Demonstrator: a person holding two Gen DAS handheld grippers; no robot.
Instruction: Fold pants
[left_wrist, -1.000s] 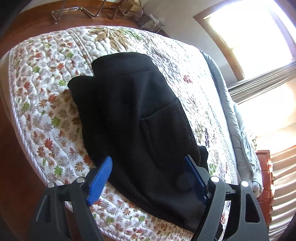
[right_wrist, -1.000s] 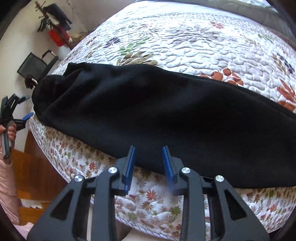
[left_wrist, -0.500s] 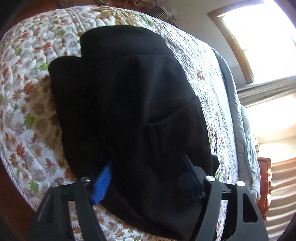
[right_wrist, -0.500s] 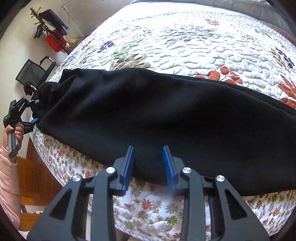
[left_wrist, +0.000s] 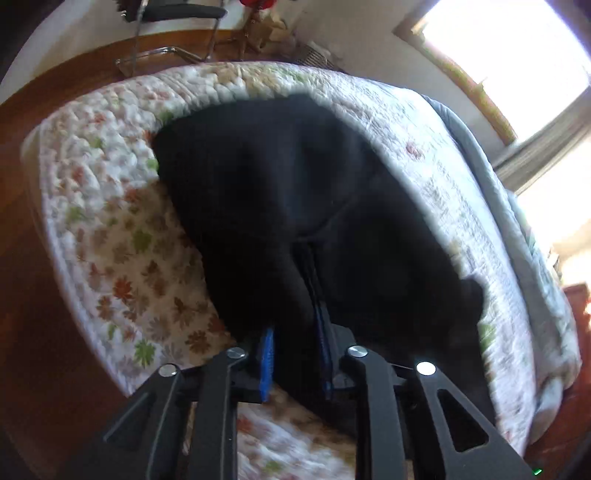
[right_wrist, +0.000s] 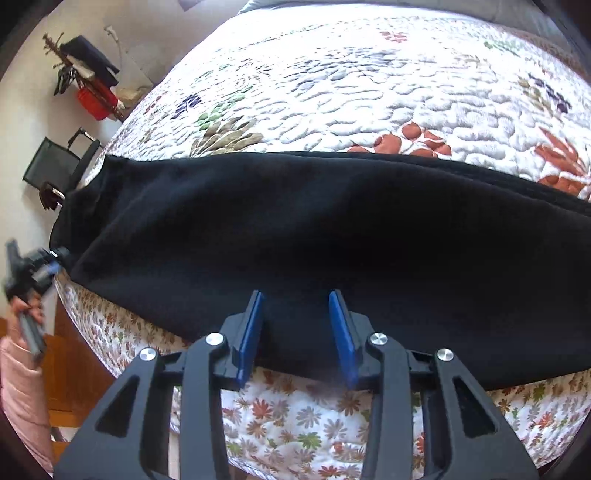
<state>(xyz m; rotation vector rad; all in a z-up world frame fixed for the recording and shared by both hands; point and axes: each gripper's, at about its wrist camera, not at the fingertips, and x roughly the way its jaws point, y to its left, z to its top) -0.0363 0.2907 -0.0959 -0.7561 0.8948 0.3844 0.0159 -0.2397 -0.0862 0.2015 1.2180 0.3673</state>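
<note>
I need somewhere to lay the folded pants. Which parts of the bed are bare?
The quilt is bare beyond the pants, toward the far side. A narrow bare strip runs along the near edge below them. The middle band is covered, and both the left gripper and right gripper crowd that near hem.

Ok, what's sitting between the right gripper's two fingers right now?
In the right wrist view, the near edge of the black pants lies between the open right gripper fingers, over the floral quilt.

Pants (right_wrist: 332, 236) on quilt (right_wrist: 369, 81), chair (right_wrist: 55, 162) behind.
</note>
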